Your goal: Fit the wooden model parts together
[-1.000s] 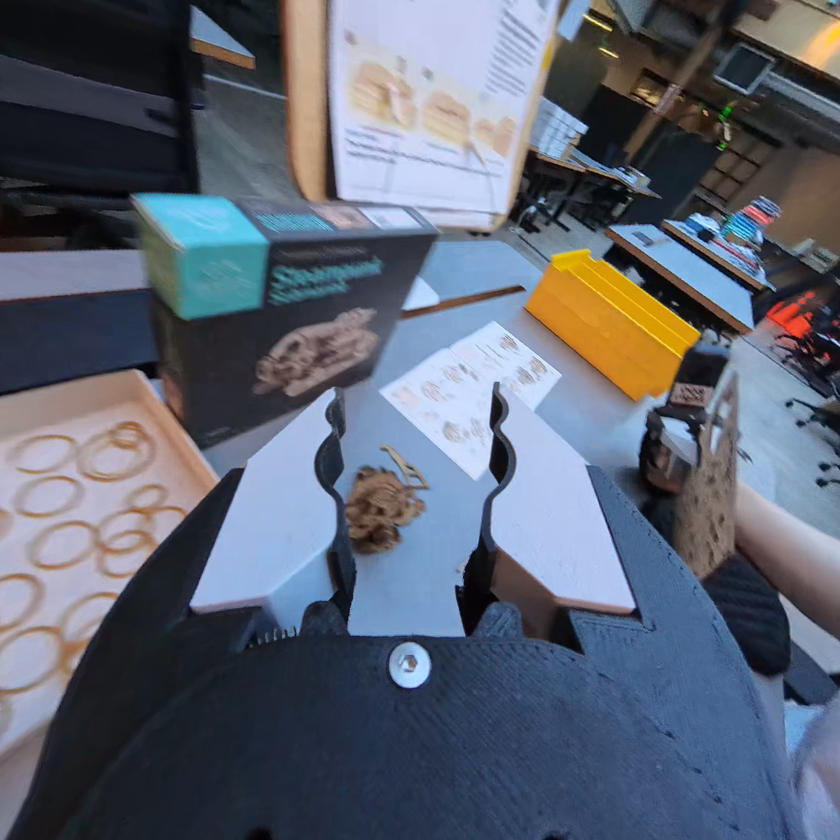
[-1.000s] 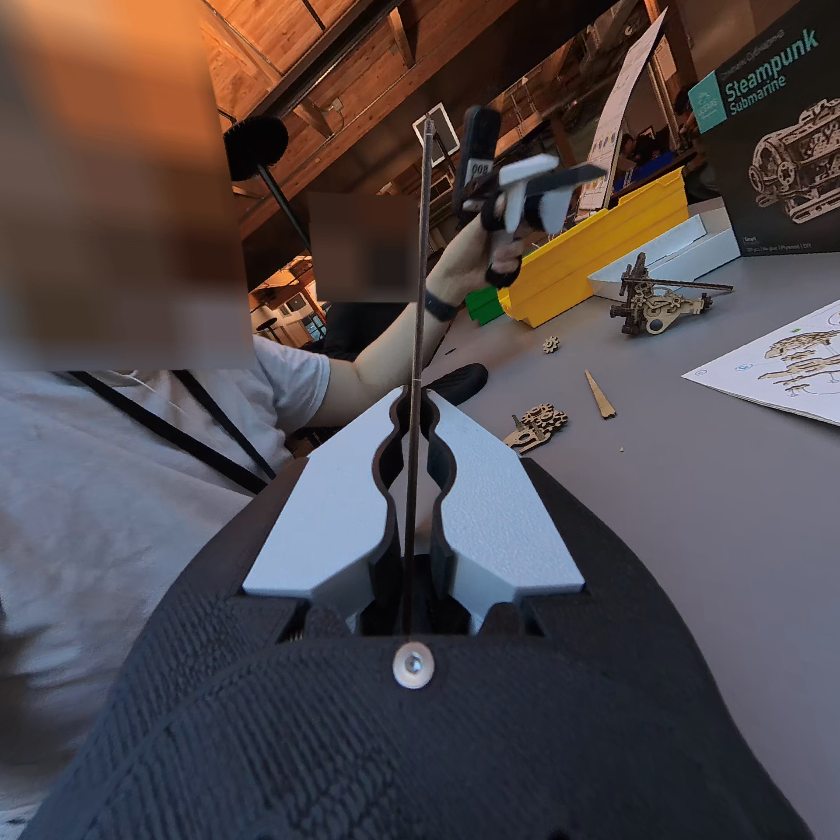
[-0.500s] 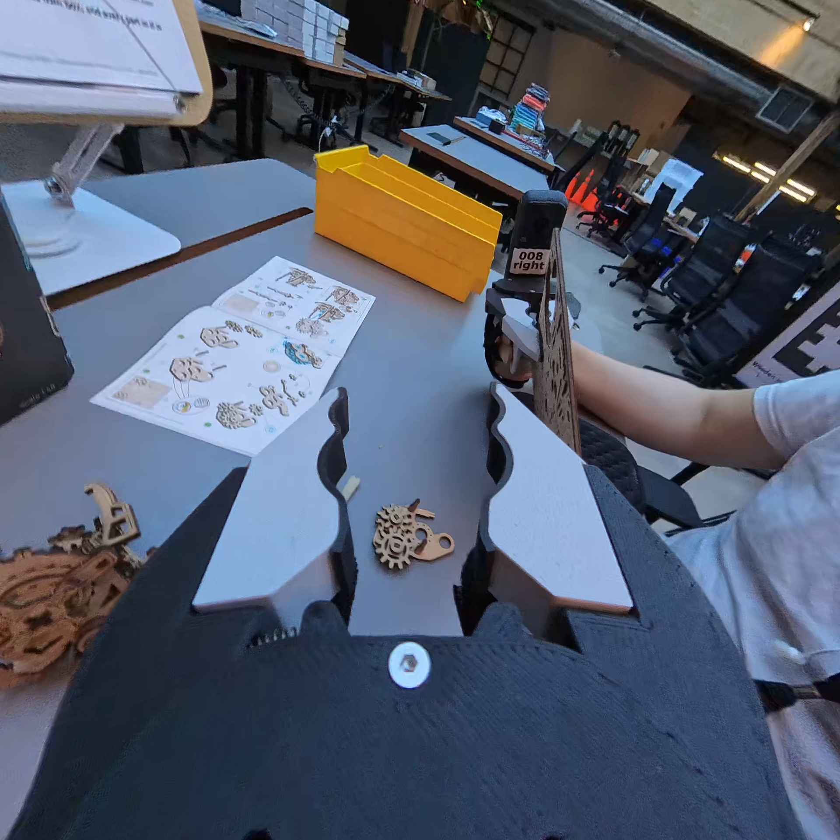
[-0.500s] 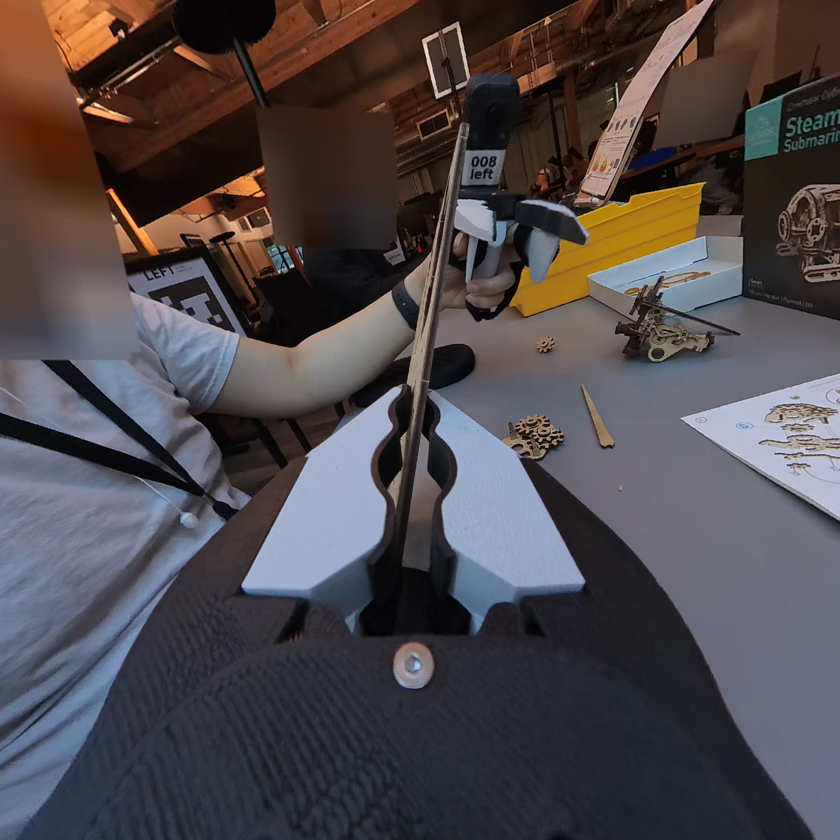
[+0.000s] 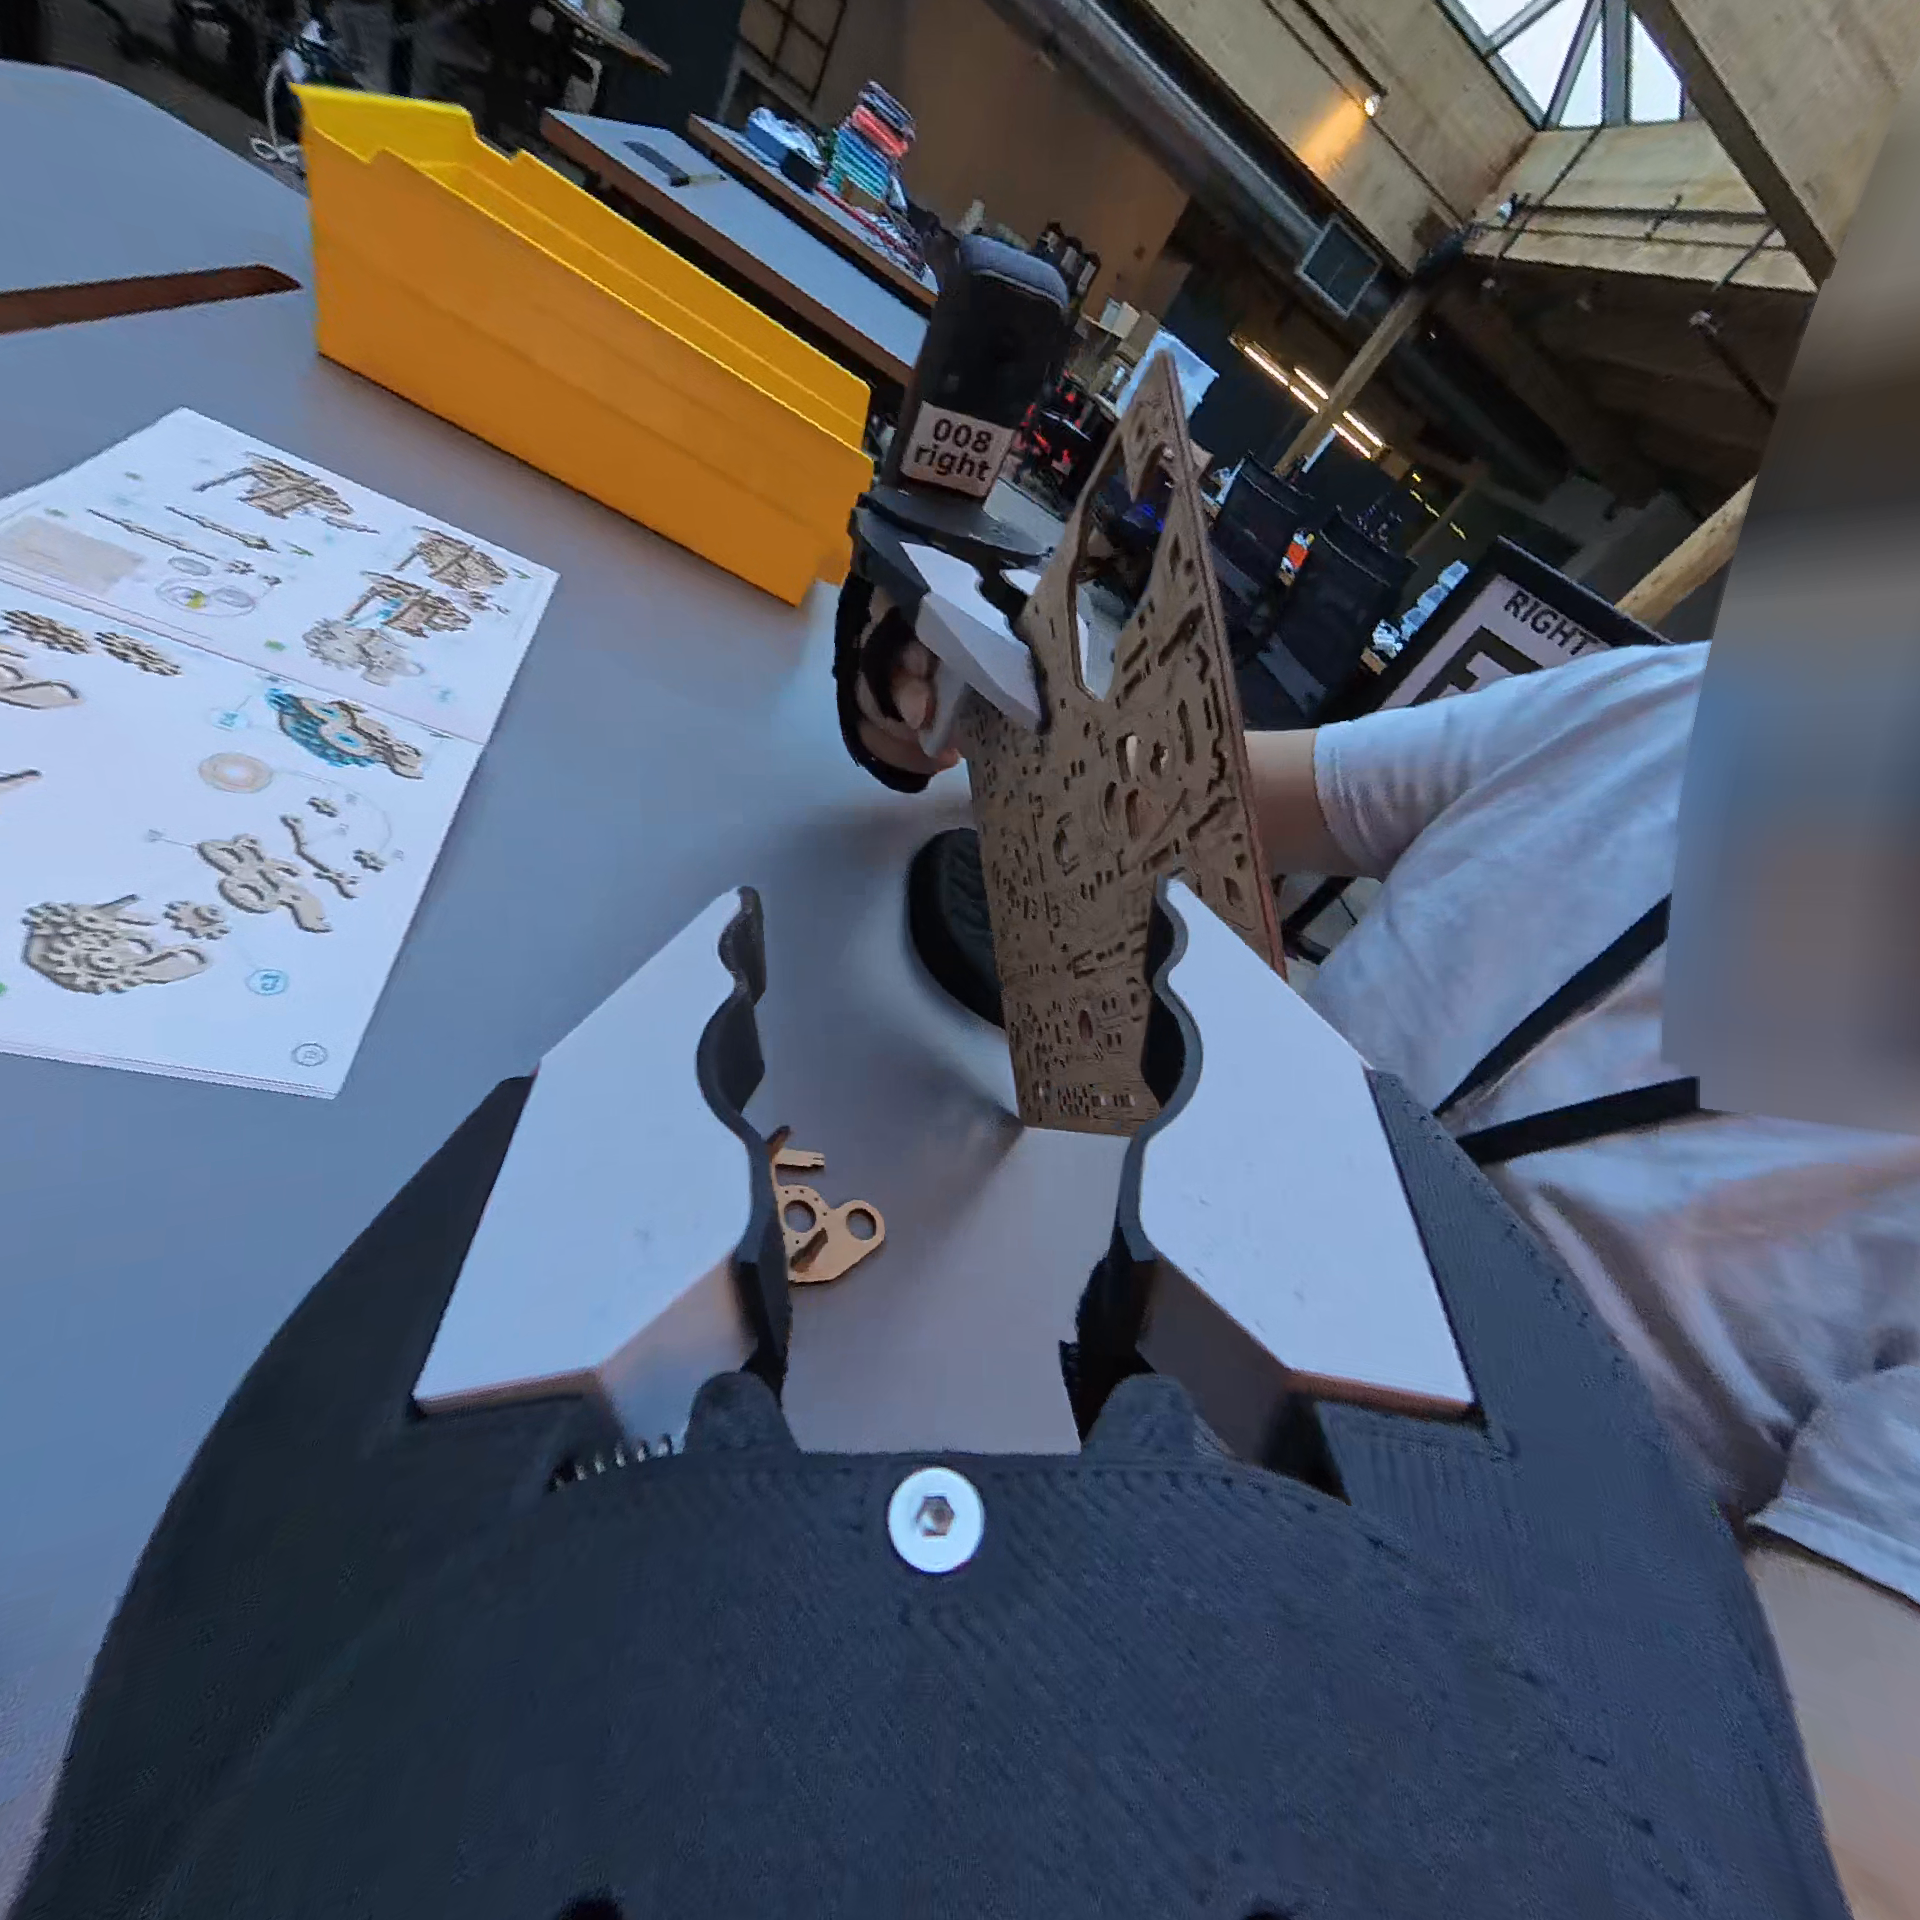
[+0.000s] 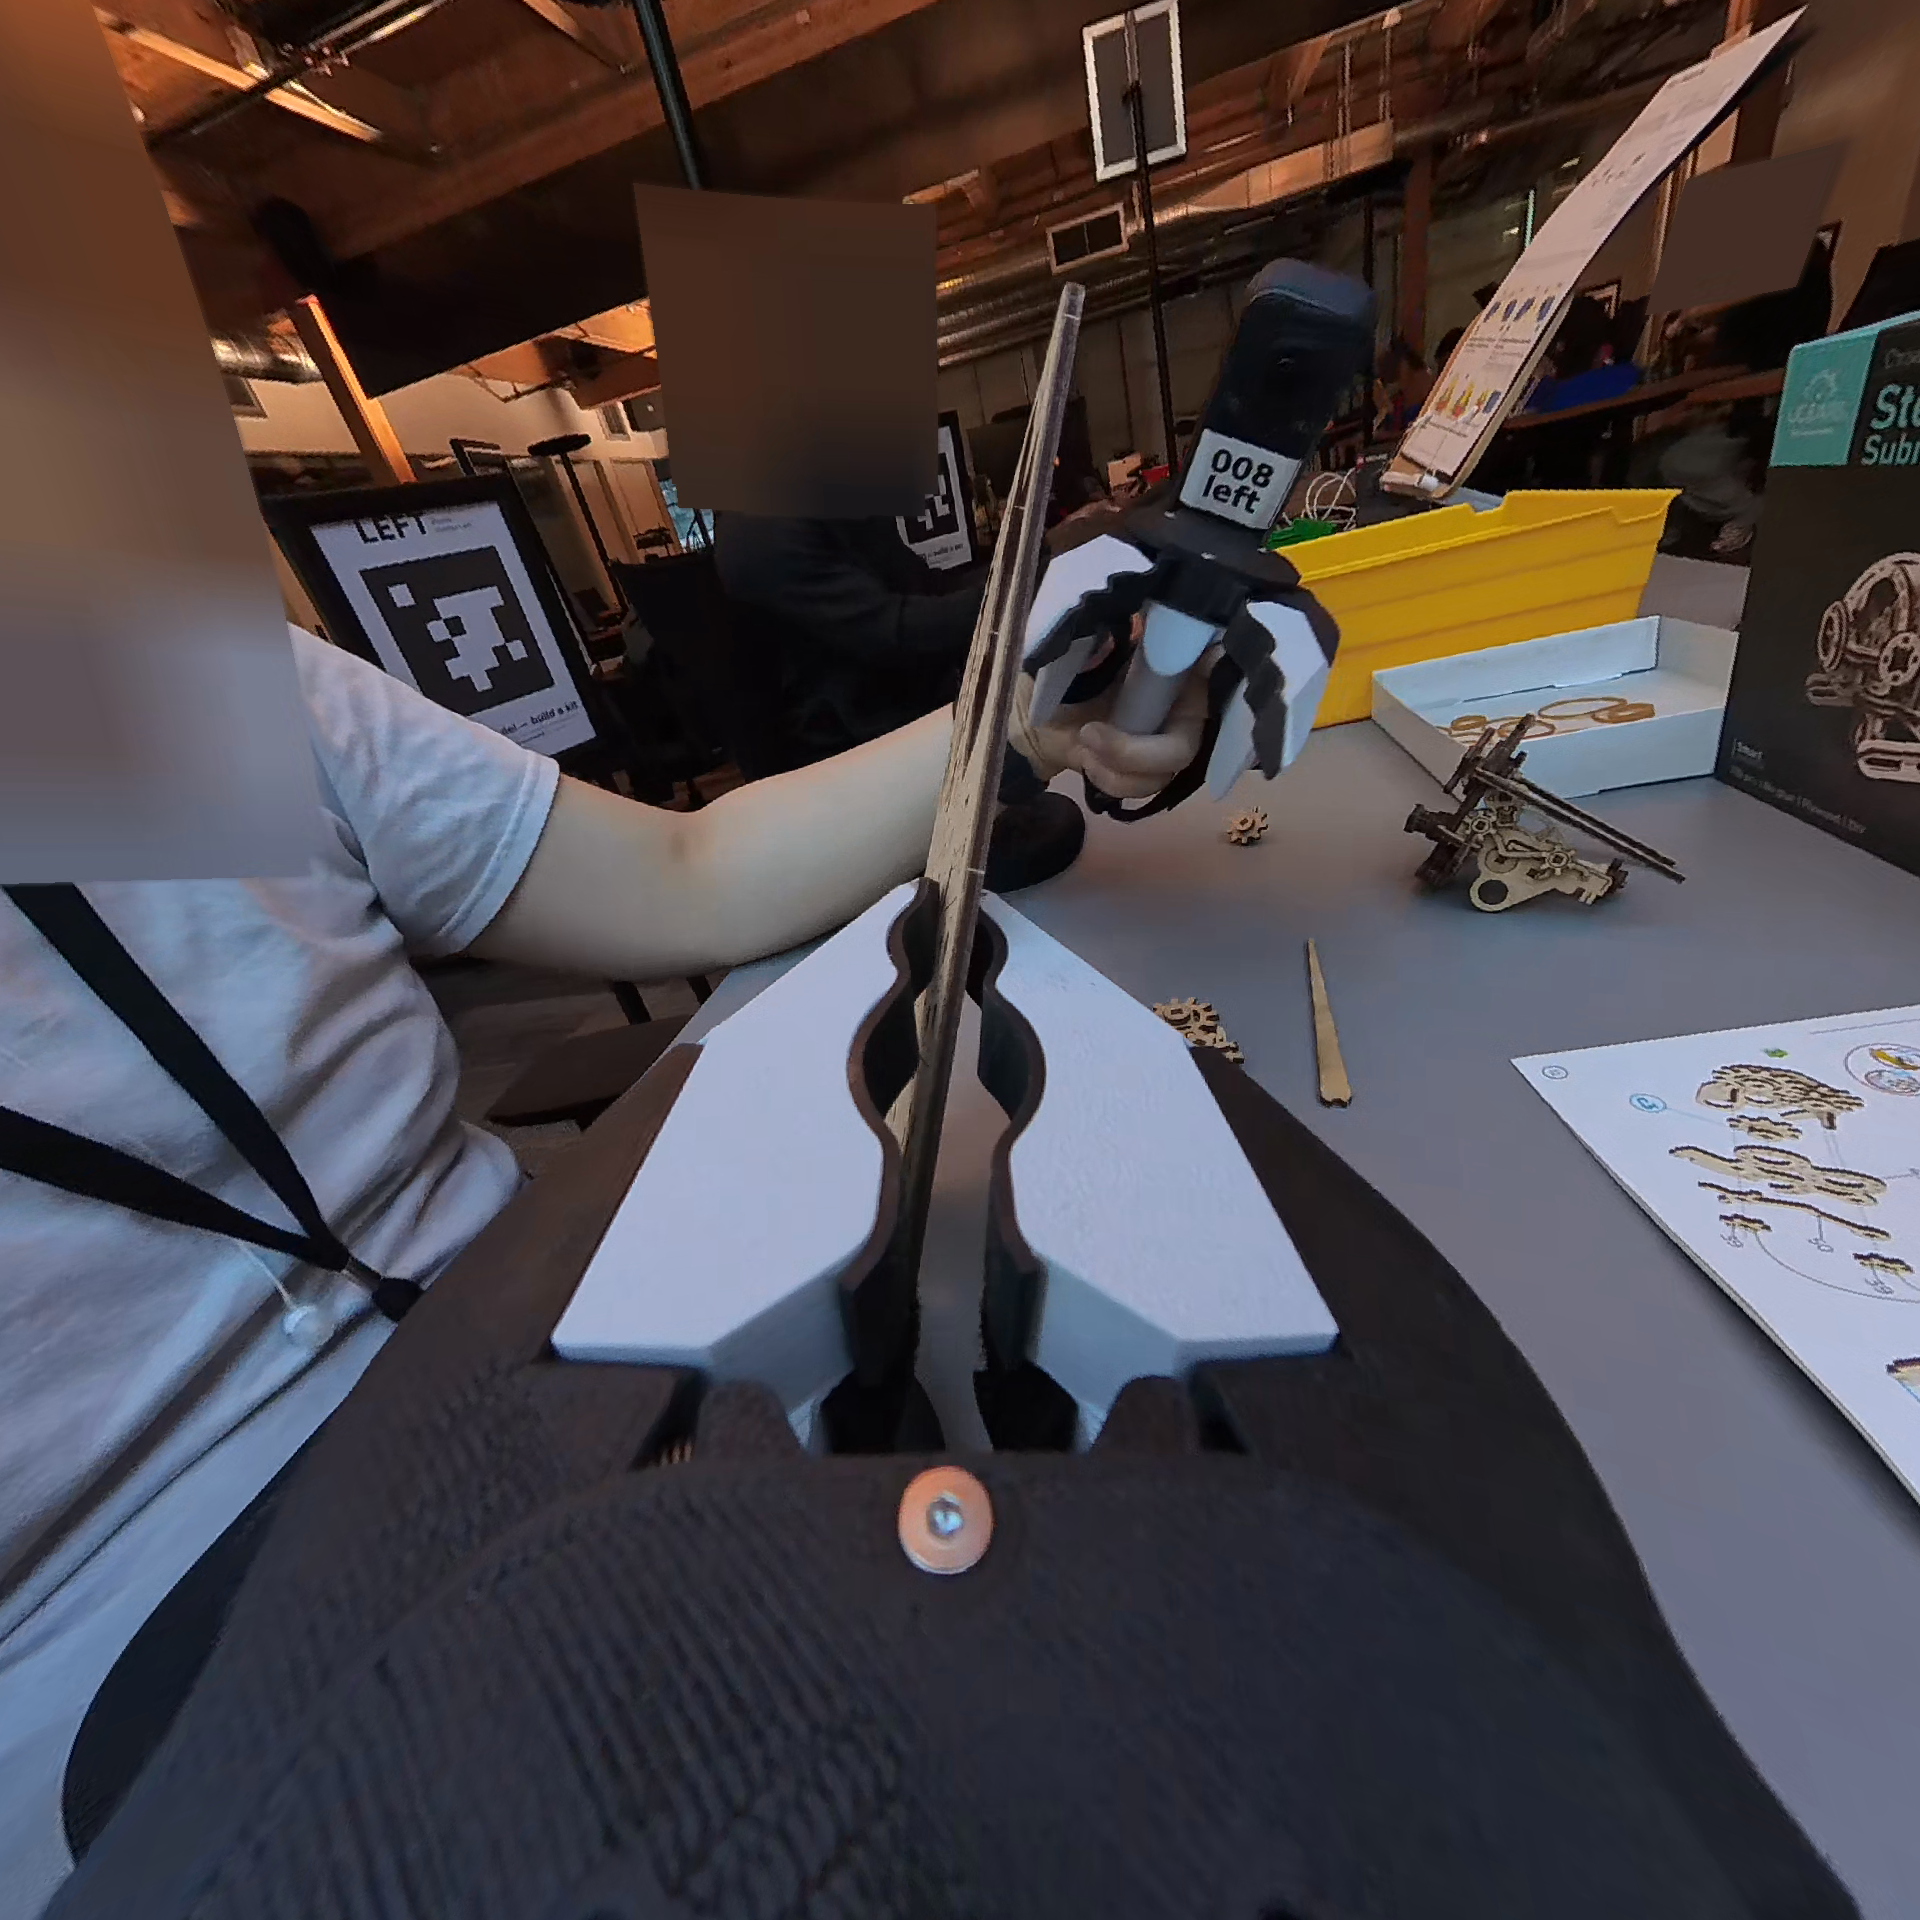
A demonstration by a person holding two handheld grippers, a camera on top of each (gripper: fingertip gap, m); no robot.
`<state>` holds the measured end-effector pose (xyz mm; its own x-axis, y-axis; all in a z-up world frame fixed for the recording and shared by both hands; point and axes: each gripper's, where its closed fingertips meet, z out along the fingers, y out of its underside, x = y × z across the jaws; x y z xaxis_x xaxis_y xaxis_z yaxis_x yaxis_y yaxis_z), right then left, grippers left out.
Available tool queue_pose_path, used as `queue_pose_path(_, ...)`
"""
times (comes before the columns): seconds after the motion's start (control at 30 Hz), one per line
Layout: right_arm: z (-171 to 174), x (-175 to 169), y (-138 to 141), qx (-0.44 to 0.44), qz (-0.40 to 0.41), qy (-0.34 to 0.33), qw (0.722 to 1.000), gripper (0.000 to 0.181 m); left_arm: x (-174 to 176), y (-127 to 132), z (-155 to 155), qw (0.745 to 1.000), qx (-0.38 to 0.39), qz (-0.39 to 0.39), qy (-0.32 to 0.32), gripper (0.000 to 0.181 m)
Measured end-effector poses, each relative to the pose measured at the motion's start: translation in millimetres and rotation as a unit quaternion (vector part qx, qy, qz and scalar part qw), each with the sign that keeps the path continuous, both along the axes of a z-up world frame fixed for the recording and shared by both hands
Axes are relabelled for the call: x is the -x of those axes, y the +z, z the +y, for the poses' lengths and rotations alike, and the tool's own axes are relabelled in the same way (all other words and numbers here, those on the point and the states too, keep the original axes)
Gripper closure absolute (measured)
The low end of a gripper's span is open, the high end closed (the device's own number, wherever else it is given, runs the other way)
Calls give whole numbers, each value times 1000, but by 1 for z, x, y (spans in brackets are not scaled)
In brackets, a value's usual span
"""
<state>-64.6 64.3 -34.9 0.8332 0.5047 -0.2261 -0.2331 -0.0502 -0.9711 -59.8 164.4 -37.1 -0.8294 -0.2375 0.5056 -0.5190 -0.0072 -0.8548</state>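
The grey counter (image 5: pixel 644 727) carries an instruction sheet (image 5: pixel 239 727) and a yellow bin (image 5: pixel 582 384). The right tool (image 6: pixel 940 935) is clamped edge-on around a thin laser-cut wooden sheet (image 5: pixel 1122 790), held upright above the counter. It looks light, stiff but brittle around its cut-outs, so solid margins seem the safest hold. The left tool (image 5: pixel 951 997) is spread apart and empty, above a small wooden part (image 5: pixel 826 1226) lying flat.

Brown perforated wooden sheet (image 5: pixel 1122 831) — yellow bin (image 5: pixel 582 343) — grey table (image 5: pixel 644 727), white-and-black claw (image 5: pixel 951 1049).
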Motion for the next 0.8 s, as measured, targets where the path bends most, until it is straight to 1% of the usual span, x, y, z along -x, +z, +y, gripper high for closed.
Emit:
queue_pose_path(0.07,0,-3,-2,4,9,-5,1000,179,7,1,-3,1000,8,1,-12,108)
queue_pose_path(0.17,-4,-8,-5,0,-1,-26,1000,178,9,7,-1,999,32,1,-19,111)
queue_pose_path(0.23,-7,-9,-6,-1,19,-27,999,179,11,10,-1,999,47,6,-26,113)
queue_pose_path(0.3,-7,-12,-7,-1,19,-33,999,179,7,6,0,999,44,12,-17,113)
queue_pose_path(0.4,-6,-15,-9,6,9,-46,999,178,10,3,-1,998,53,25,-33,113)
queue_pose_path(0.47,-6,-16,-10,8,7,-54,998,178,18,-2,-7,996,46,38,-59,116)
queue_pose_path(0.5,-6,-17,-10,9,8,-56,998,178,20,-3,-9,996,42,41,-68,120)
queue_pose_path(0.6,-6,-19,-11,12,8,-65,998,177,22,-7,-11,997,33,32,-69,120)
queue_pose_path(0.67,-5,-23,-12,19,9,-79,997,177,20,-14,-14,997,15,36,-68,121)
queue_pose_path(0.73,-5,-27,-14,24,15,-90,996,176,22,-22,-19,996,-7,42,-79,129)
queue_pose_path(0.77,-5,-30,-15,24,19,-94,995,176,23,-22,-20,995,-5,40,-86,136)
queue_pose_path(0.8,-6,-33,-14,23,24,-98,995,177,22,-18,-21,996,1,30,-87,152)
